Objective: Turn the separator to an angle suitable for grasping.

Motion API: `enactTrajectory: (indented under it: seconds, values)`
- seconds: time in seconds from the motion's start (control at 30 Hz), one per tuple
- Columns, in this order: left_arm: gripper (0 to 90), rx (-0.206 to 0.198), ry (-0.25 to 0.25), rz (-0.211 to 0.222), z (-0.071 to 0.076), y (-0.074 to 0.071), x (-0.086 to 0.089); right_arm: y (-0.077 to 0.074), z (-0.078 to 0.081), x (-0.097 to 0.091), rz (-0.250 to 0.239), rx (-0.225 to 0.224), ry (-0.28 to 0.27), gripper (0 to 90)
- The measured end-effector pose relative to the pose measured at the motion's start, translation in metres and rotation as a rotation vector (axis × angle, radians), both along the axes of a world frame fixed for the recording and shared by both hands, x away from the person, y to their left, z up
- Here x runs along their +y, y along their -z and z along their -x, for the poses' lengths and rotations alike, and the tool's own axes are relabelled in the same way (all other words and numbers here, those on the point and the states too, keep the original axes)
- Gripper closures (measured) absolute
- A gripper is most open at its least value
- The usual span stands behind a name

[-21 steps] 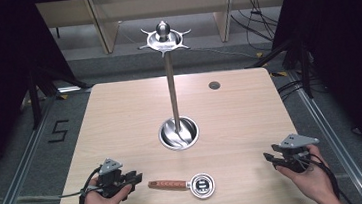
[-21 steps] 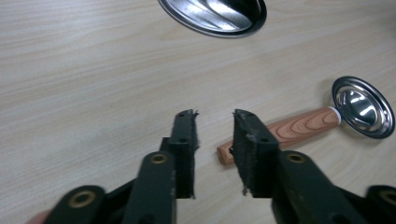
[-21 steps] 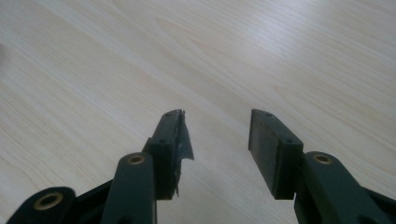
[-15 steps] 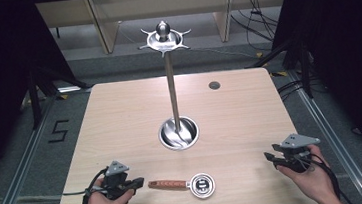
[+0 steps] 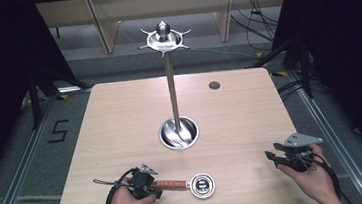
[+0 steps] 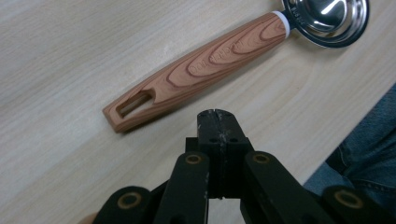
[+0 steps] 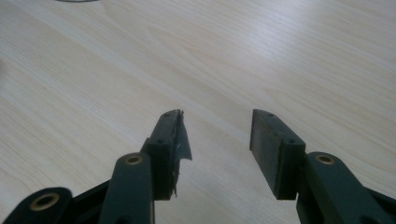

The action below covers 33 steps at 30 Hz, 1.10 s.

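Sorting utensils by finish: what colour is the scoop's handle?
Reddish-brown wood grain handle with a white collar, clearest in the left gripper view.

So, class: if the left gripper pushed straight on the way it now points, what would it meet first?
Probably the scoop's wooden handle, lying just ahead of the shut left gripper on the table.

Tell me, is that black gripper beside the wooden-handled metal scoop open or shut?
Shut. The left gripper has its two black jaws pressed together with nothing between them, just short of the wooden-handled metal scoop lying flat on the table.
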<state>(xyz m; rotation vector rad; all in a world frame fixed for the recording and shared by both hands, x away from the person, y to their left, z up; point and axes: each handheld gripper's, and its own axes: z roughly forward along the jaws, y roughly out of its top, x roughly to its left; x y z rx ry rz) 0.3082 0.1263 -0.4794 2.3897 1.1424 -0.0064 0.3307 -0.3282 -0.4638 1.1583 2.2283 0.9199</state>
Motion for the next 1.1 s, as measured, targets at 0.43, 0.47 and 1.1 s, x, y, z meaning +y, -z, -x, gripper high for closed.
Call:
enactTrajectory:
  seconds: [0.43, 0.47, 1.1]
  values:
    - [89.2, 0.011, -0.047, -0.056, -0.016, 0.006, -0.009, -0.003, 0.001, 0.002, -0.013, -0.008, -0.006, 53.9]
    - [89.2, 0.015, -0.065, -0.055, -0.019, 0.007, -0.009, -0.004, 0.002, 0.003, -0.007, 0.011, -0.004, 53.9]
    - [89.3, -0.036, -0.107, -0.069, -0.069, 0.006, -0.041, -0.005, 0.001, 0.002, -0.013, -0.001, -0.011, 53.9]
